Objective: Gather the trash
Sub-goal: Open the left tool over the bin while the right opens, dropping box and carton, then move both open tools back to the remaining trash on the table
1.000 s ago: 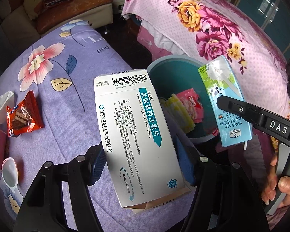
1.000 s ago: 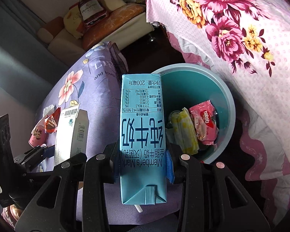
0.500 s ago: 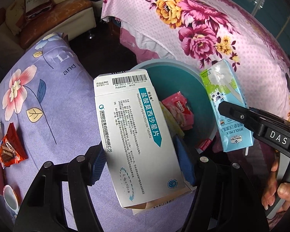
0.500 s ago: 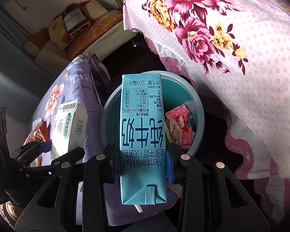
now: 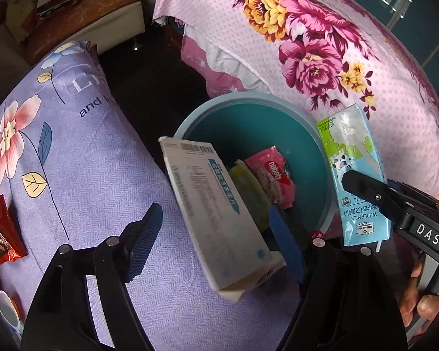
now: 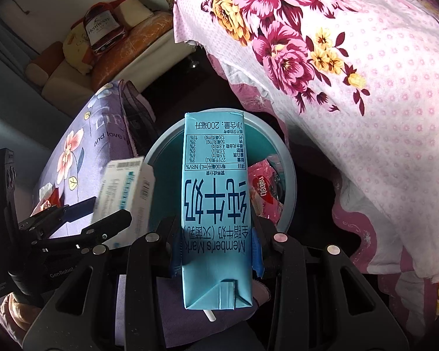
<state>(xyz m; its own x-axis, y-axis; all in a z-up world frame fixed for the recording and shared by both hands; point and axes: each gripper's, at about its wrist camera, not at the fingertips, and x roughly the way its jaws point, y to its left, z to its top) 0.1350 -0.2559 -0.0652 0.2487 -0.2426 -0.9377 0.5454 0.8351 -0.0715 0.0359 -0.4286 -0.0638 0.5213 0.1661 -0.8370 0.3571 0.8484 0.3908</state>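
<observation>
A teal trash bin (image 5: 325, 158) stands between the purple sheet and the pink floral cover, holding a pink wrapper (image 5: 270, 180) and a yellow wrapper (image 5: 248, 187). My left gripper (image 5: 216, 234) is open; the white medicine box (image 5: 210, 204) has left its pads and tilts, blurred, over the bin's near rim. It also shows in the right wrist view (image 6: 123, 187). My right gripper (image 6: 216, 248) is shut on a blue milk carton (image 6: 215, 204), held over the bin (image 6: 289, 181). The carton also shows in the left wrist view (image 5: 357, 175).
A red snack wrapper (image 5: 0, 239) and a small white cup (image 5: 8, 310) lie on the purple floral sheet (image 5: 87, 161) at the left. A pink floral cover (image 5: 336, 44) rises right of the bin. A sofa with a bottle-print bag (image 6: 102, 29) stands behind.
My left gripper has opened and the medicine box has slipped out, tipping toward the bin. Both grippers have moved closer over the bin. The right gripper still holds the carton.
</observation>
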